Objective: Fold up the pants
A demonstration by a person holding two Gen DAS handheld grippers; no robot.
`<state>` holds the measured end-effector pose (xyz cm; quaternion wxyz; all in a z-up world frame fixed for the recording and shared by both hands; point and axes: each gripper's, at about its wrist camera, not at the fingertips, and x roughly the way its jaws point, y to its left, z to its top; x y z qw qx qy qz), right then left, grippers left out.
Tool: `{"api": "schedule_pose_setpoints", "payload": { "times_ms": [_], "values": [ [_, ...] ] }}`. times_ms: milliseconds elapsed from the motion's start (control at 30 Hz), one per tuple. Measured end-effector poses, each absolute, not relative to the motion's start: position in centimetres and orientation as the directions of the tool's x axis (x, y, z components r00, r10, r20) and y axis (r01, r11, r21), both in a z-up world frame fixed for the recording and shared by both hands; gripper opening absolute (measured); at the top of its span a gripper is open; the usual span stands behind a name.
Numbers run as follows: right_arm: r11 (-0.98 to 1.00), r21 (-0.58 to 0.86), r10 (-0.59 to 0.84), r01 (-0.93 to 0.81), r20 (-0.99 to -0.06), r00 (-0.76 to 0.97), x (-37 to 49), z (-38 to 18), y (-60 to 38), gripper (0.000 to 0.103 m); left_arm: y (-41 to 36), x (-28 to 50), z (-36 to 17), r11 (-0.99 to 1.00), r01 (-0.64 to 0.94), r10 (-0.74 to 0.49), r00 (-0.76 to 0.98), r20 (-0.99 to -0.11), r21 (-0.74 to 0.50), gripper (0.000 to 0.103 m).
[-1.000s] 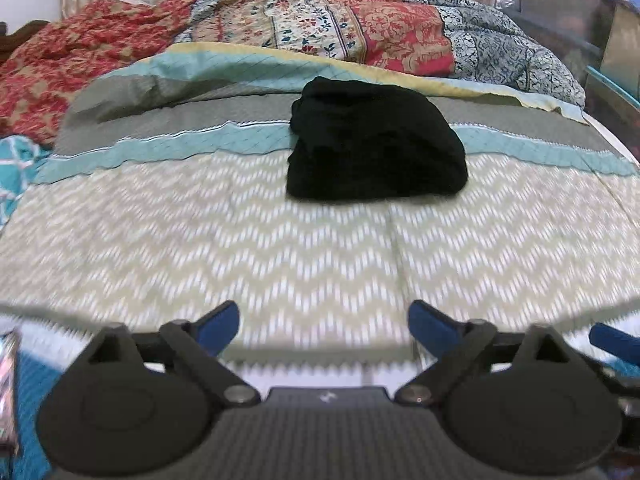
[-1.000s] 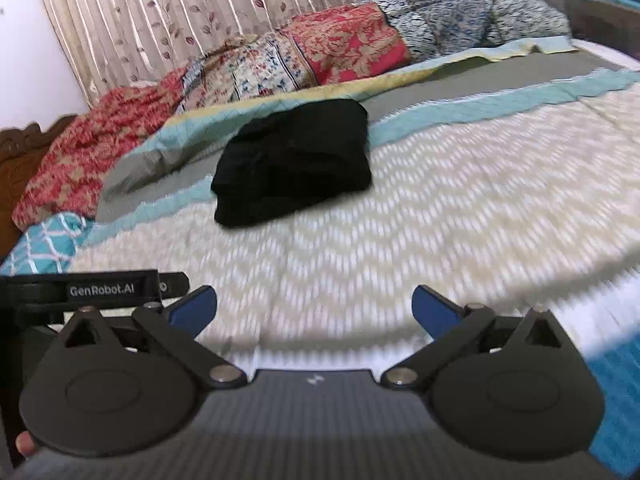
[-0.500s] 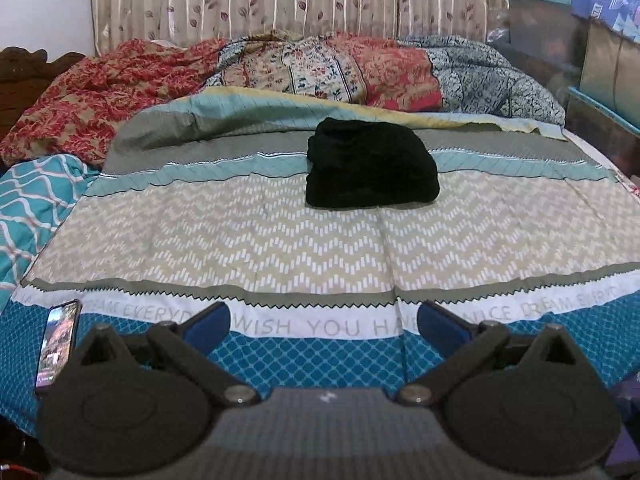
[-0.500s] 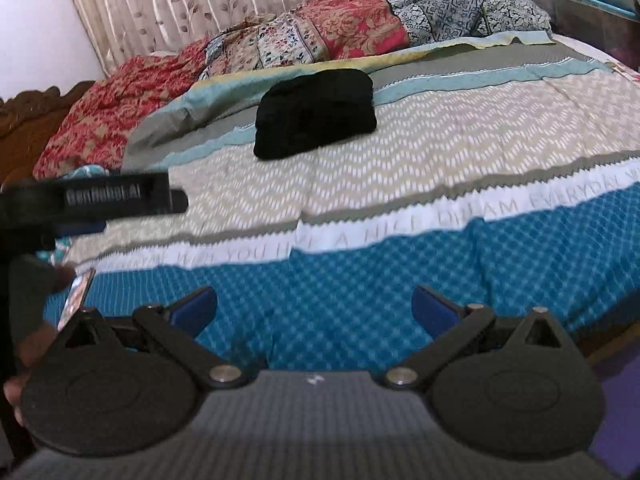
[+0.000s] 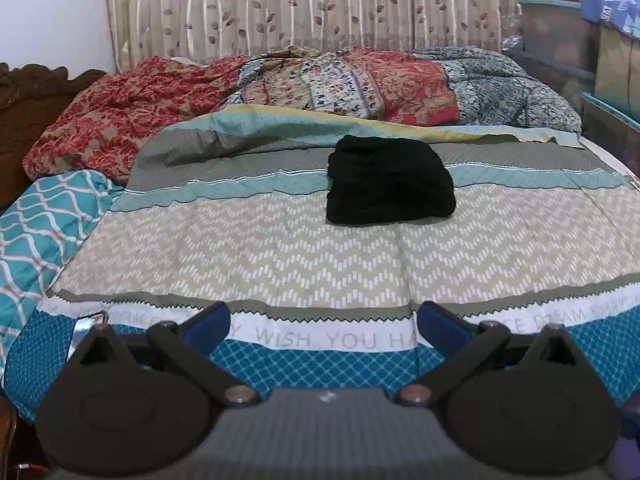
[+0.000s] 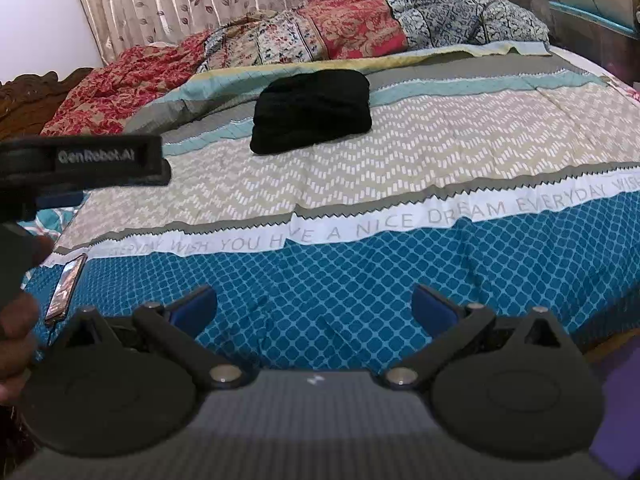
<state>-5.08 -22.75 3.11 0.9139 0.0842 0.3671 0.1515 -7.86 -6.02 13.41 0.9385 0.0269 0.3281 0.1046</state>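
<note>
The black pants lie folded in a compact stack on the patterned bedspread, far up the bed. They also show in the right wrist view. My left gripper is open and empty, held back over the near edge of the bed, well short of the pants. My right gripper is open and empty too, over the blue part of the bedspread. The left gripper's body shows at the left edge of the right wrist view.
A phone lies on the bed's near left corner. Crumpled red and floral quilts are piled at the head of the bed before a curtain. Storage boxes stand at the right. A teal blanket lies at the left.
Both grippers have pulled back from the folded pants toward the foot of the bed, so the pants look smaller and farther. Both jaws stayed open.
</note>
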Motion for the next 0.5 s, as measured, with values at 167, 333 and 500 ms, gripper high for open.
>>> {"api": "schedule_pose_setpoints", "payload": {
  "times_ms": [167,333,500],
  "values": [
    [0.94,0.287,0.333,-0.184,-0.653,0.68,-5.1,2.5,-22.8,0.103,-6.3,-7.6,13.3,0.973,-0.185,0.23,0.747,-0.624,0.137,0.103],
    [0.938,0.295,0.338,-0.182,-0.662,0.67,-5.1,2.3,-22.7,0.103,-6.4,-7.3,12.9,0.972,-0.182,0.233,0.727,-0.646,0.145,0.103],
    [0.935,0.302,0.347,-0.185,-0.675,0.651,-4.8,2.0,-22.6,0.103,-5.9,-7.0,12.1,0.976,-0.176,0.214,0.708,-0.673,0.126,0.103]
  ]
}}
